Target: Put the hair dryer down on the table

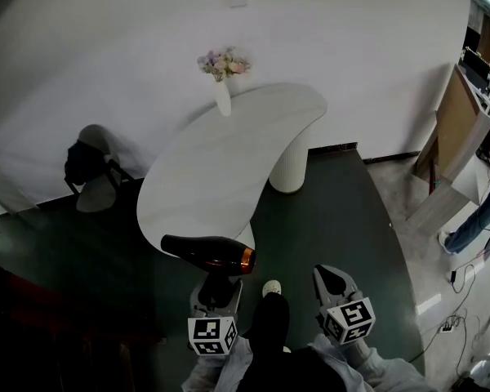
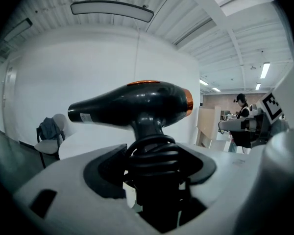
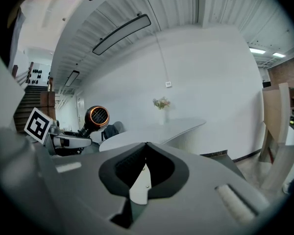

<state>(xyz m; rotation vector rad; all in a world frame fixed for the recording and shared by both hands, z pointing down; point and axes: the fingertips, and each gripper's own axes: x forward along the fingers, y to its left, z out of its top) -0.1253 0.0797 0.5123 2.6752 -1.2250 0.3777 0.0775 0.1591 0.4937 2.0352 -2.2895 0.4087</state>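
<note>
A black hair dryer point(image 1: 208, 253) with an orange ring at its rear hangs over the near end of the white curved table point(image 1: 229, 162), nozzle pointing left. My left gripper point(image 1: 216, 288) is shut on its handle, which has the cord wound round it. In the left gripper view the hair dryer point(image 2: 132, 104) stands upright above my left gripper point(image 2: 154, 165), and the table point(image 2: 83, 148) lies beyond. My right gripper point(image 1: 333, 282) is held to the right, apart from the dryer, and is shut on nothing. In the right gripper view its jaws meet at my right gripper point(image 3: 146, 151), with the hair dryer point(image 3: 95, 117) at the left.
A white vase of flowers point(image 1: 222, 76) stands at the table's far end. A chair with a dark bag point(image 1: 90, 174) is left of the table. A wooden partition point(image 1: 453, 129) and a person point(image 1: 482, 219) are at the right. Cables lie on the floor point(image 1: 457, 321).
</note>
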